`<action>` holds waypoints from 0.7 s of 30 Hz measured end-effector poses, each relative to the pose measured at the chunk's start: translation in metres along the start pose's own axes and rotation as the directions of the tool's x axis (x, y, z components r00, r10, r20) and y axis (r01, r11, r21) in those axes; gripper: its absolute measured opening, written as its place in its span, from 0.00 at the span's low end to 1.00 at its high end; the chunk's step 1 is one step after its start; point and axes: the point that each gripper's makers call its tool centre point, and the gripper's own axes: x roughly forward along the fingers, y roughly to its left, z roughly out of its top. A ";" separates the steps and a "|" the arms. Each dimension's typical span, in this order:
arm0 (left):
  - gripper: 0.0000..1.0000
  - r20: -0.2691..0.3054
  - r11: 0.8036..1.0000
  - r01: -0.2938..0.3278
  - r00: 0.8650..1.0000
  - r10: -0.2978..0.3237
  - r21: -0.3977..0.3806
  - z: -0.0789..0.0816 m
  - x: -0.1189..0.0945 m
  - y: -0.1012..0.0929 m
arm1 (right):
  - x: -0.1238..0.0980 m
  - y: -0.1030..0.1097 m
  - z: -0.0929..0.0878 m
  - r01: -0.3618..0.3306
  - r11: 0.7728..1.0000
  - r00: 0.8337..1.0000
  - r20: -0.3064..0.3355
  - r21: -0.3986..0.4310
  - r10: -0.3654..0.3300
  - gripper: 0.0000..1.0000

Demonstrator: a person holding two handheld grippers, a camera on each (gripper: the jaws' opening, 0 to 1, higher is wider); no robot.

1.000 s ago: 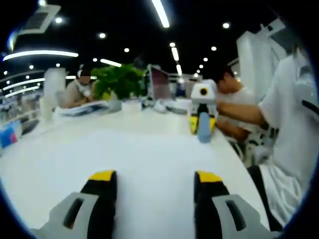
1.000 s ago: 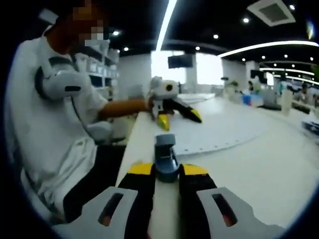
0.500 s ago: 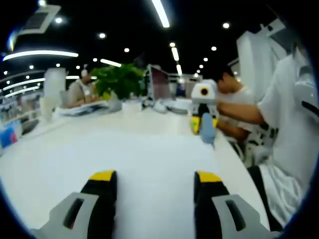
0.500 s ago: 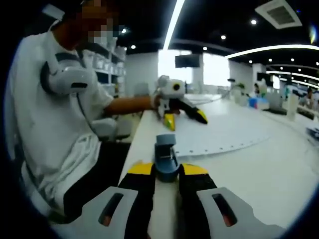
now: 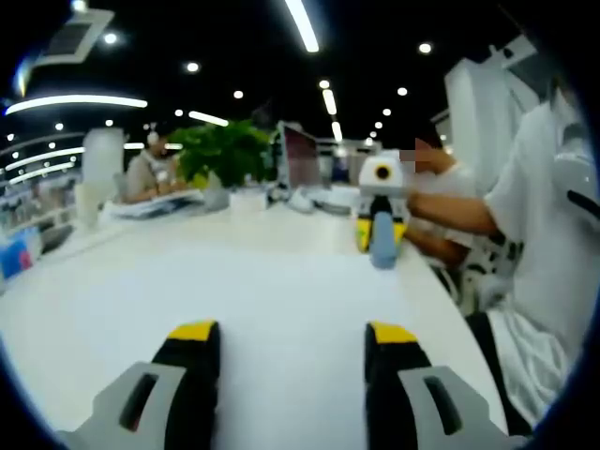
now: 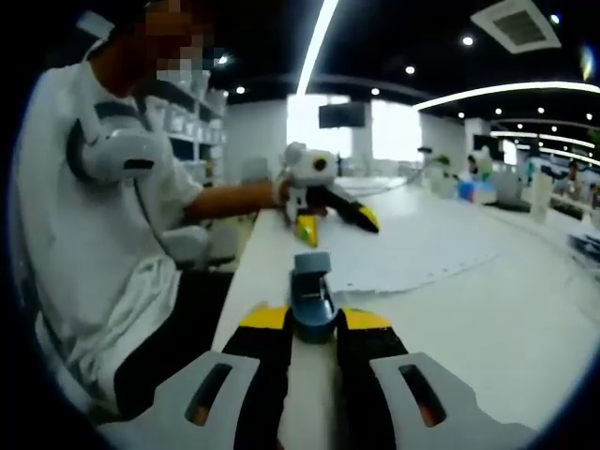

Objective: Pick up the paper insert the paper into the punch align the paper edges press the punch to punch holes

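Your right gripper (image 6: 311, 319) has its fingers clamped on the blue punch (image 6: 311, 292) near the white surface's (image 6: 487, 309) edge, the paper (image 6: 412, 246) lies at 1 o'clock beyond it, and your left gripper (image 5: 292, 330) rests there with fingers spread and empty.
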 end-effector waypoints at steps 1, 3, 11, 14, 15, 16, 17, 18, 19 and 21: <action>0.62 0.000 1.000 0.000 1.000 0.000 0.000 0.000 0.000 0.000 | 0.000 -0.001 0.000 0.003 1.000 1.000 0.000 0.002 -0.003 0.22; 0.62 0.000 1.000 -0.001 1.000 0.001 0.000 0.000 0.000 -0.001 | -0.001 -0.003 0.000 0.012 1.000 1.000 0.003 0.017 -0.012 0.22; 0.62 0.001 1.000 -0.001 1.000 0.001 -0.002 0.000 0.000 0.003 | -0.014 -0.016 -0.004 0.083 0.995 0.997 0.000 0.057 -0.083 0.22; 0.62 0.001 1.000 -0.001 1.000 0.001 -0.002 0.000 0.000 0.003 | -0.016 -0.021 -0.005 0.109 0.992 0.994 0.001 0.064 -0.109 0.22; 0.62 0.001 1.000 -0.001 1.000 0.001 -0.002 0.000 -0.001 0.003 | -0.016 -0.021 -0.005 0.116 0.991 0.993 0.001 0.065 -0.116 0.22; 0.62 0.001 1.000 -0.002 1.000 0.002 -0.002 0.000 -0.001 0.003 | -0.016 -0.024 -0.005 0.134 0.989 0.991 0.000 0.061 -0.135 0.22; 0.62 0.001 1.000 -0.002 1.000 0.002 -0.002 0.000 -0.001 0.003 | -0.016 -0.027 -0.004 0.152 0.986 0.988 0.000 0.063 -0.152 0.22; 0.62 0.001 1.000 -0.002 1.000 0.002 -0.002 0.000 -0.001 0.003 | -0.016 -0.031 -0.004 0.180 0.981 0.984 -0.002 0.069 -0.180 0.22; 0.62 0.001 1.000 -0.003 1.000 0.003 -0.002 0.000 -0.001 0.003 | -0.016 -0.034 -0.004 0.200 0.977 0.980 -0.004 0.072 -0.200 0.22; 0.62 0.001 1.000 -0.003 1.000 0.003 -0.002 0.000 -0.001 0.002 | -0.016 -0.040 -0.005 0.249 0.966 0.969 -0.011 0.071 -0.248 0.22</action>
